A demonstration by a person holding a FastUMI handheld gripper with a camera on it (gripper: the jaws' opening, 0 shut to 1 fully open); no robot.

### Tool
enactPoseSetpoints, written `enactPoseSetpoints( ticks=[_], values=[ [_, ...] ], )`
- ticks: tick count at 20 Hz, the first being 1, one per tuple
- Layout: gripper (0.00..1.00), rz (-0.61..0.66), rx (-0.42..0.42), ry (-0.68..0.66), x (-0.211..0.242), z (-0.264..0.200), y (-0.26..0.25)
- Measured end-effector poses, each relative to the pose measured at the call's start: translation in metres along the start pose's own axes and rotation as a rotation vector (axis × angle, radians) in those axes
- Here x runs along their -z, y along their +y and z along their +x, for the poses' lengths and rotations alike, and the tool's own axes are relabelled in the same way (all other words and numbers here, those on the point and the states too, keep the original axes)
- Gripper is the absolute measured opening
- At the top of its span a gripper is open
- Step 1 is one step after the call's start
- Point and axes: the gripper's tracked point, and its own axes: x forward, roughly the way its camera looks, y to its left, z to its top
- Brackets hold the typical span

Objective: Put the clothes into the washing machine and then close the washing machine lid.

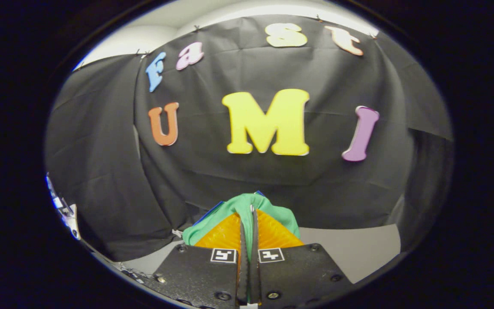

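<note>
Black cloth wall behind; gripper (249, 214) clamped on green garment (247, 206).

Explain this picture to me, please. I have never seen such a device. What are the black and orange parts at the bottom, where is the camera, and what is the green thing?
There is no robot arm here: a person carries a two-finger tool by hand, and the camera rides on it, looking forward along the fingers. That is why the view is round and bent. The black plates with small square markers at the bottom are the tool's body; the orange fingers rise from them. They are nearly closed, and a green cloth is pinched between them and drapes over their tips. A bit of blue shows at its edge; I cannot tell what it is. Beyond hangs the booth's black cloth wall, above a pale grey surface.
</note>
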Motion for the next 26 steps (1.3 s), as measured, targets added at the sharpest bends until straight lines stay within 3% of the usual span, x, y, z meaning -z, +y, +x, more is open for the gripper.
enactPoseSetpoints(
  ticks=[6, 12, 16, 19, 26],
  values=[
    [0.06, -0.010, -0.121, 0.041, 0.013, 0.040, 0.084],
    [0.06, -0.001, -0.160, 0.105, 0.044, 0.080, 0.124],
    [0.06, 0.031, -0.133, 0.184, 0.085, 0.107, 0.130],
    [0.06, 0.122, -0.116, 0.287, 0.132, 0.127, 0.129],
    [0.06, 0.238, 0.044, 0.472, 0.254, 0.187, 0.105]
  ],
)
